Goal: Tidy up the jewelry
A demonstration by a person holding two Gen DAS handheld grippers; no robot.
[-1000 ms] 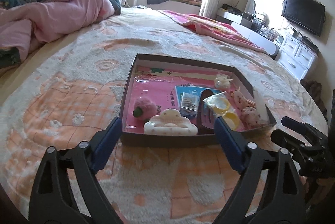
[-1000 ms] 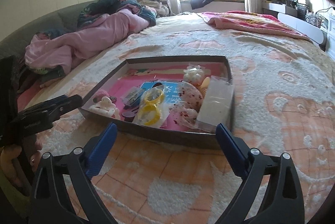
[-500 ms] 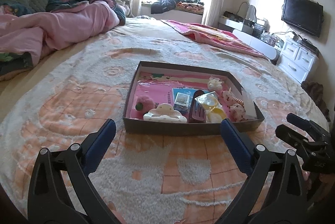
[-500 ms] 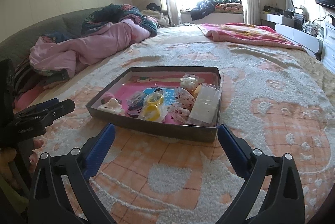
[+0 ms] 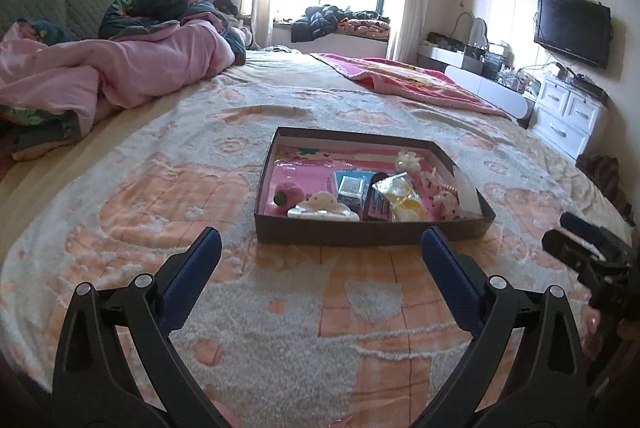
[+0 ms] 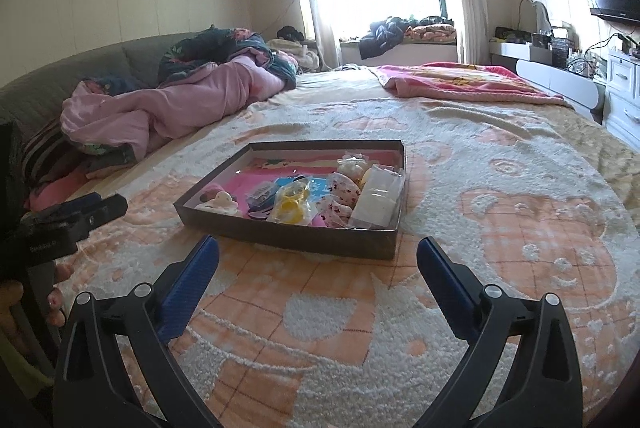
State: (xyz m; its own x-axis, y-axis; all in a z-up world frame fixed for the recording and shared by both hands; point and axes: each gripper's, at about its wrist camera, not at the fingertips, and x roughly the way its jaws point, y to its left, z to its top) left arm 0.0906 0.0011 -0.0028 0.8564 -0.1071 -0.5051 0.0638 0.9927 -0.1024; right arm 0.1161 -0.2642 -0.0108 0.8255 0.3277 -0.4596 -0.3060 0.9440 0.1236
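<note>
A shallow dark cardboard box (image 5: 372, 234) with a pink lining sits on the bed. It holds hair and jewelry items: a white cloud-shaped clip (image 5: 323, 211), a pink pompom (image 5: 289, 194), a yellow item in a clear bag (image 5: 402, 199) and a clear packet (image 6: 378, 197). The box also shows in the right wrist view (image 6: 280, 238). My left gripper (image 5: 318, 256) is open and empty, short of the box's near wall. My right gripper (image 6: 318, 264) is open and empty, also in front of the box.
The box rests on a fuzzy peach and white blanket (image 5: 280, 308). A pink quilt (image 5: 120, 76) is heaped at the far left. A red blanket (image 5: 404, 80) lies at the back right. White drawers (image 5: 568, 116) and a wall television (image 5: 572, 28) stand to the right.
Both grippers have drawn back from the box and risen a little, so the box looks smaller and farther away. Both stay open and empty.
</note>
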